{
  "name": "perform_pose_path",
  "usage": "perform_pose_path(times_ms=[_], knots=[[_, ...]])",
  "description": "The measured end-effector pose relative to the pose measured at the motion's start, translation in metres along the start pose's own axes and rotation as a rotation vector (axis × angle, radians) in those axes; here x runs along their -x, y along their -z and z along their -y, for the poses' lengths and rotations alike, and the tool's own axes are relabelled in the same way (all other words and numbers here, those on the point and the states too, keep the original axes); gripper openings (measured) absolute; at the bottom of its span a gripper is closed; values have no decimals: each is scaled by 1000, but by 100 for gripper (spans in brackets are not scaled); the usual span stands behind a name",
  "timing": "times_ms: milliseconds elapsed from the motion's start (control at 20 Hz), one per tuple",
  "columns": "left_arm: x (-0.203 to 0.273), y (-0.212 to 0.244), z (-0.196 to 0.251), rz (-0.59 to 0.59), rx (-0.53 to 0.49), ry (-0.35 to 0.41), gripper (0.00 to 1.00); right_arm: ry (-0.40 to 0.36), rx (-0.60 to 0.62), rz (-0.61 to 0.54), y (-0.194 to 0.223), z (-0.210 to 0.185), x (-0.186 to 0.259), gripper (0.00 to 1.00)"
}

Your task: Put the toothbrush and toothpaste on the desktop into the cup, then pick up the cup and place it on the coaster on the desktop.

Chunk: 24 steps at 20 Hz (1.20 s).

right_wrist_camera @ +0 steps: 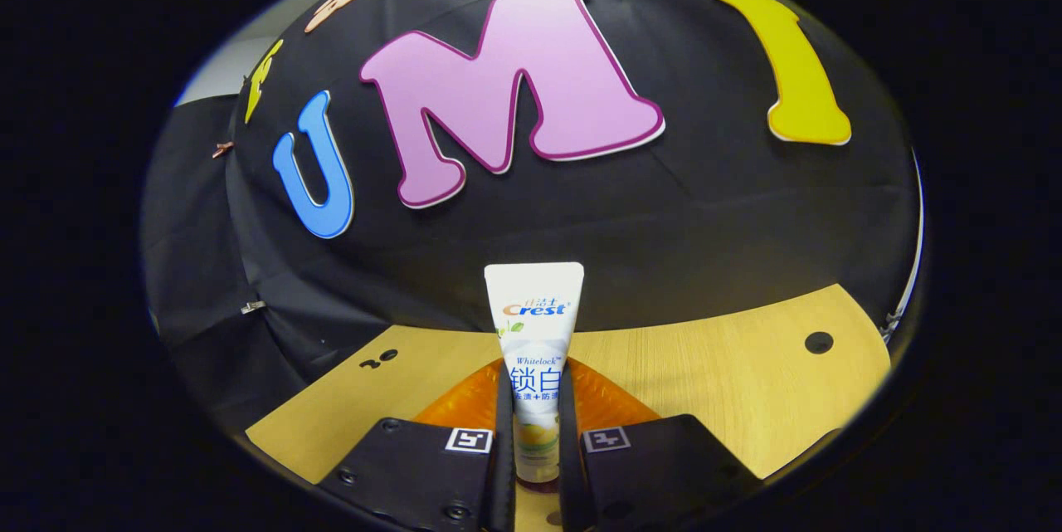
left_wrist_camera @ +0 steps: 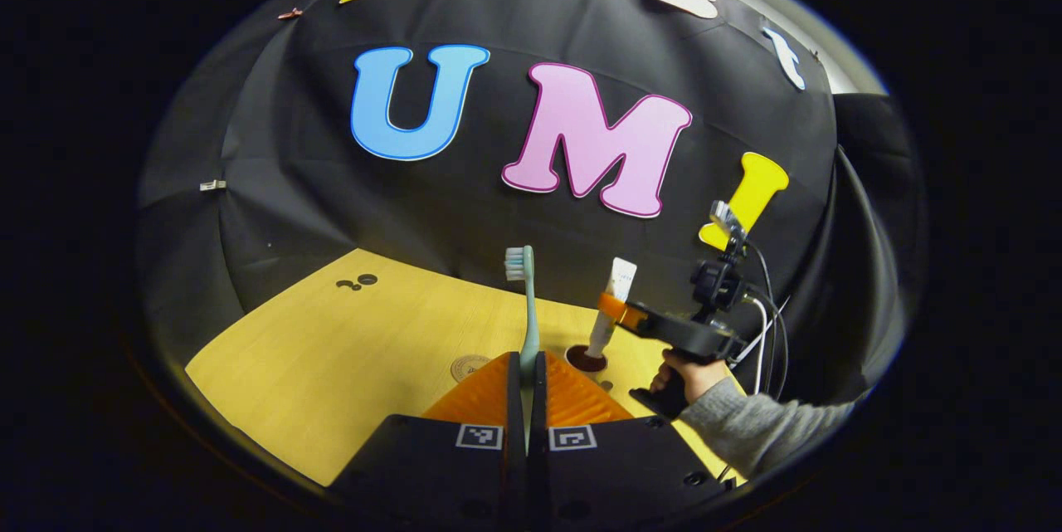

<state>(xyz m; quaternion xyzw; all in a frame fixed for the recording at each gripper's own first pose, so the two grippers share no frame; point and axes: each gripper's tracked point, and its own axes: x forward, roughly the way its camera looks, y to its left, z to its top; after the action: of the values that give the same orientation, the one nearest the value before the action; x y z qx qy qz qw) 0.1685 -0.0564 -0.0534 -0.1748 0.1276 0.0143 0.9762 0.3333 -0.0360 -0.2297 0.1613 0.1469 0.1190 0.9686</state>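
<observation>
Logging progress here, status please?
Left gripper shut on toothbrush. Right gripper shut on toothpaste, above cup. Coaster bare.

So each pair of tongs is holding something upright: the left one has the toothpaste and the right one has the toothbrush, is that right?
Swapped. The left tongs grip the toothbrush, bristles up, as the left gripper view shows. The right tongs grip the toothpaste, seen in the right gripper view. Both are indeed held upright.
</observation>
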Motion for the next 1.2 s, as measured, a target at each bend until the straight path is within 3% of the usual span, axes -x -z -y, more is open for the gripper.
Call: perform_pose_path(times_ms=[350, 550, 900, 1200], knots=[[-78, -23, 25, 92, 60, 35, 6, 4, -23, -57, 49, 22, -12, 25], [-142, -27, 45, 127, 147, 92, 6, 0, -33, -69, 65, 28, -15, 25], [-228, -3, 40, 157, 217, 62, 6, 20, -68, -40, 72, 33, -17, 25], [-252, 13, 40, 152, 249, 48, 6, 54, -44, -37, 66, 33, -3, 43]])
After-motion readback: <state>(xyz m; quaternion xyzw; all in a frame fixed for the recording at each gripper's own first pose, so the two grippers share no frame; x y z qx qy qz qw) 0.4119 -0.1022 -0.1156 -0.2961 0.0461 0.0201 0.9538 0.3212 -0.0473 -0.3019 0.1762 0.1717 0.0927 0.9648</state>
